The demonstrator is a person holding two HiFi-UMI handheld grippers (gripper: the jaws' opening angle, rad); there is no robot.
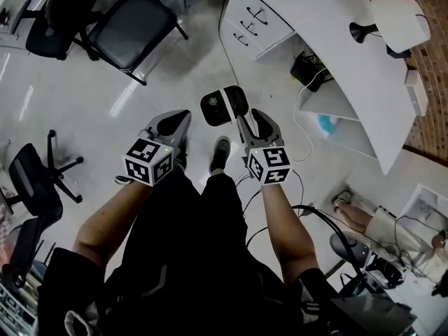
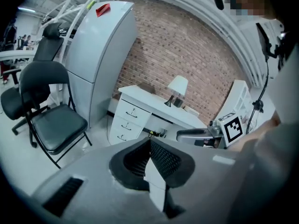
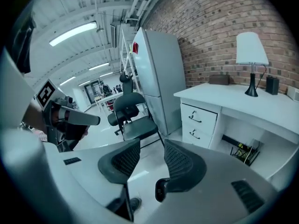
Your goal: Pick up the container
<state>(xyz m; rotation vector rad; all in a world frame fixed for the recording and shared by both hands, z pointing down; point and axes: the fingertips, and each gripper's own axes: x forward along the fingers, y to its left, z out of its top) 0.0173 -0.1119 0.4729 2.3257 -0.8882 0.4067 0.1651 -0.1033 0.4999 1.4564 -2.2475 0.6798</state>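
Open floor (image 1: pixel 175 68) ahead of both grippers. Desk (image 1: pixel 336 47) edge runs close on R, folding chair (image 1: pixel 133 19) top-L, office chair (image 1: pixel 35 177) at L edge. R gripper (image 3: pixel 150 149): pads well apart, nothing btwn them, touching nothing, held in air over floor. L gripper (image 2: pixel 149 148): clenched, pads meeting, empty. Can't pick out the container w/ certainty in any view. A pale-blue thing (image 1: pixel 325 126) under desk is half hidden by the desk top, too small to tell.
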